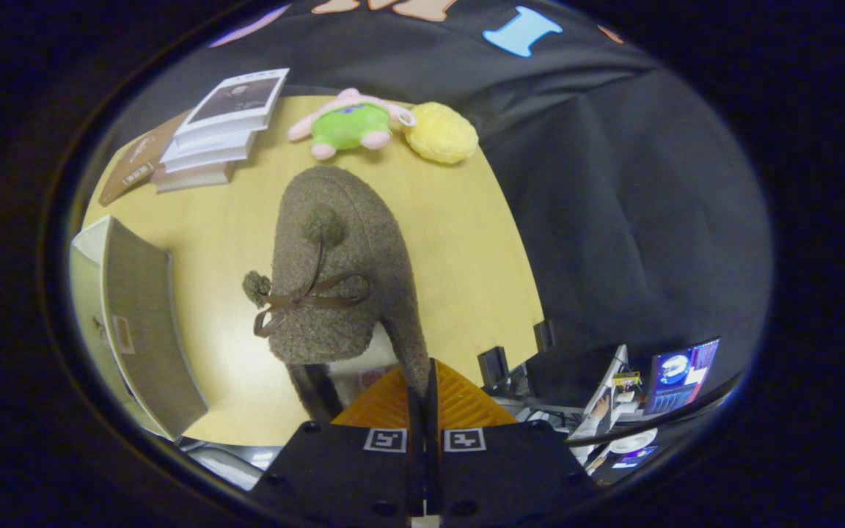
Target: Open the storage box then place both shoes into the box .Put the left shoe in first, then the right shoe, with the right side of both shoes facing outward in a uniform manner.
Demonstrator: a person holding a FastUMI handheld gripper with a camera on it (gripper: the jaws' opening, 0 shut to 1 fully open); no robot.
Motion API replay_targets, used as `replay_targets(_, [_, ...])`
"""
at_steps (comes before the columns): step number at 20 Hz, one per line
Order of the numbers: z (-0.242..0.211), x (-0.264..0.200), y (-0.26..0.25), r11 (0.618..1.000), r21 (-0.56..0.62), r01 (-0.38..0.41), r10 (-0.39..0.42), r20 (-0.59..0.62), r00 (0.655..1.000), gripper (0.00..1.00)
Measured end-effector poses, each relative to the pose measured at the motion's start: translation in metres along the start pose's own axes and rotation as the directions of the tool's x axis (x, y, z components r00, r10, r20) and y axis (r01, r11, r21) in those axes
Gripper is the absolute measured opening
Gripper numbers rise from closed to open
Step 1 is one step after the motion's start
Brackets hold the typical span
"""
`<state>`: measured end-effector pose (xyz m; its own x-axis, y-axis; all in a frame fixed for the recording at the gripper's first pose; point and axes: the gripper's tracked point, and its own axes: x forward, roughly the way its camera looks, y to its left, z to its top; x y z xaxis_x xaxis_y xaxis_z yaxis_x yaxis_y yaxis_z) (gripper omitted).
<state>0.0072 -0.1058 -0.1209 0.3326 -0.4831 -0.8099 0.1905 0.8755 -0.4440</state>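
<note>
A brown fuzzy shoe (342,271) with a pompom and a thin brown bow hangs above the wooden table (466,242), toe pointing away from me. My gripper (422,389) is shut on the rim of the shoe's heel collar, pinched between both fingers. The storage box (136,315) stands to the left of the shoe, its grey lid swung open and its pale inside showing at the far left. The other shoe is hidden from me.
A stack of books (221,128) lies at the table's far left corner. A green and pink plush toy (353,125) and a yellow fluffy ball (441,132) rest at the far edge. Right of the table hangs the black cloth wall, with screens (679,374) and clutter below.
</note>
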Motion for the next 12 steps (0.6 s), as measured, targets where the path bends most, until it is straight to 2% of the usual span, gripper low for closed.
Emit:
replay_targets(6, [0.030,-0.096,0.058,0.999,-0.040,-0.033,0.038,0.127,0.991,0.05])
replay_targets(12, [0.030,-0.165,0.159,0.979,-0.087,-0.186,0.199,0.182,0.963,0.05])
